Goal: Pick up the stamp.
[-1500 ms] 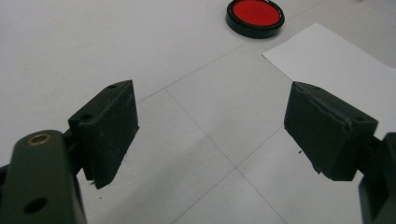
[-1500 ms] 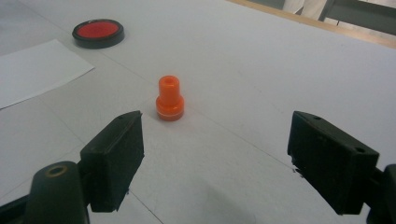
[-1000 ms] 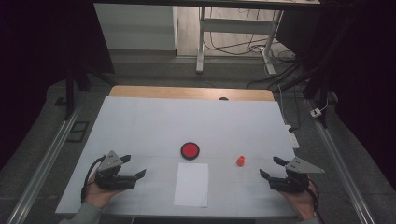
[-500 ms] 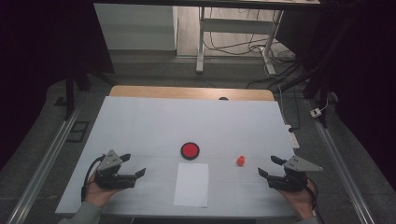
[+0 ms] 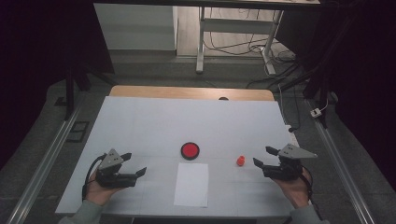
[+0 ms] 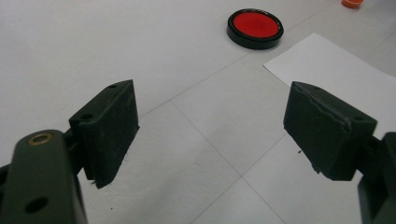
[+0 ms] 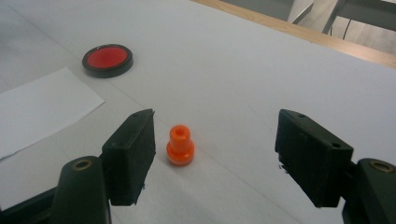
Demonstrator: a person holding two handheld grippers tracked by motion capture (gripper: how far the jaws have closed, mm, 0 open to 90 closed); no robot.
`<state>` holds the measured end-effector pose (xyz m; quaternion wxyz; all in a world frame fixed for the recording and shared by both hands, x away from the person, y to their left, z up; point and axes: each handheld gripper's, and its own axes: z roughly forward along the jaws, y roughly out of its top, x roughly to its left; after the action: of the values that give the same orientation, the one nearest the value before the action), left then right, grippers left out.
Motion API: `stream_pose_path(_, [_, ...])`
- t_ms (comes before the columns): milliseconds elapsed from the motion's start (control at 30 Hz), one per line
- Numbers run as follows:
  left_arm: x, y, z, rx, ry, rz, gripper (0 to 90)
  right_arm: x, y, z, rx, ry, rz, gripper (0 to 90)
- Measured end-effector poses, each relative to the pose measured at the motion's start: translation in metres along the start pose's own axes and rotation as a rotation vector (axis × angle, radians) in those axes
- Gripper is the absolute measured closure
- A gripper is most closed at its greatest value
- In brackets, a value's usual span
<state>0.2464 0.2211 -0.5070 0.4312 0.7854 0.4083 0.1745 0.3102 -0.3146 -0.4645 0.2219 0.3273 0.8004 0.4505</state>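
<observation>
A small orange peg (image 5: 240, 160) stands upright on the white table, just ahead of my right gripper (image 5: 263, 156). In the right gripper view the peg (image 7: 180, 145) sits close to the left jaw, a little beyond the open right gripper (image 7: 215, 154). A red disc with a black rim (image 5: 190, 150) lies mid-table, with a white paper sheet (image 5: 192, 184) in front of it. My left gripper (image 5: 134, 163) rests open at the left, nothing between its jaws. In the left gripper view, the left gripper (image 6: 210, 135) faces the disc (image 6: 255, 27) and the sheet (image 6: 341, 74).
The white table surface (image 5: 154, 121) has a wooden strip (image 5: 187, 92) along its far edge. Metal rails (image 5: 44, 163) run along both sides of the table. A desk frame with cables (image 5: 261, 46) stands on the floor beyond.
My right gripper has moved forward and slightly left, closer to the orange peg. The left gripper has stayed put.
</observation>
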Motion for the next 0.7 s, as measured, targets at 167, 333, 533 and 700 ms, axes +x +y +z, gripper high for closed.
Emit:
stream_pose_path(167, [0.0,0.0,0.002,0.009,0.003,0.001,18.0,0.003,0.01,0.015,0.025,0.01,-0.015,28.6])
stream_pose_path(333, [0.001,0.0,0.004,0.016,0.007,0.001,18.0,0.001,0.019,0.028,0.032,0.02,0.0,29.1])
stream_pose_path(533, [0.001,-0.001,0.004,0.023,0.001,0.0,18.1,0.008,0.025,0.042,0.042,0.03,-0.001,29.7])
stream_pose_path(700, [0.002,-0.001,0.004,0.021,0.008,-0.003,18.3,0.011,0.022,0.049,0.04,0.047,0.008,30.2])
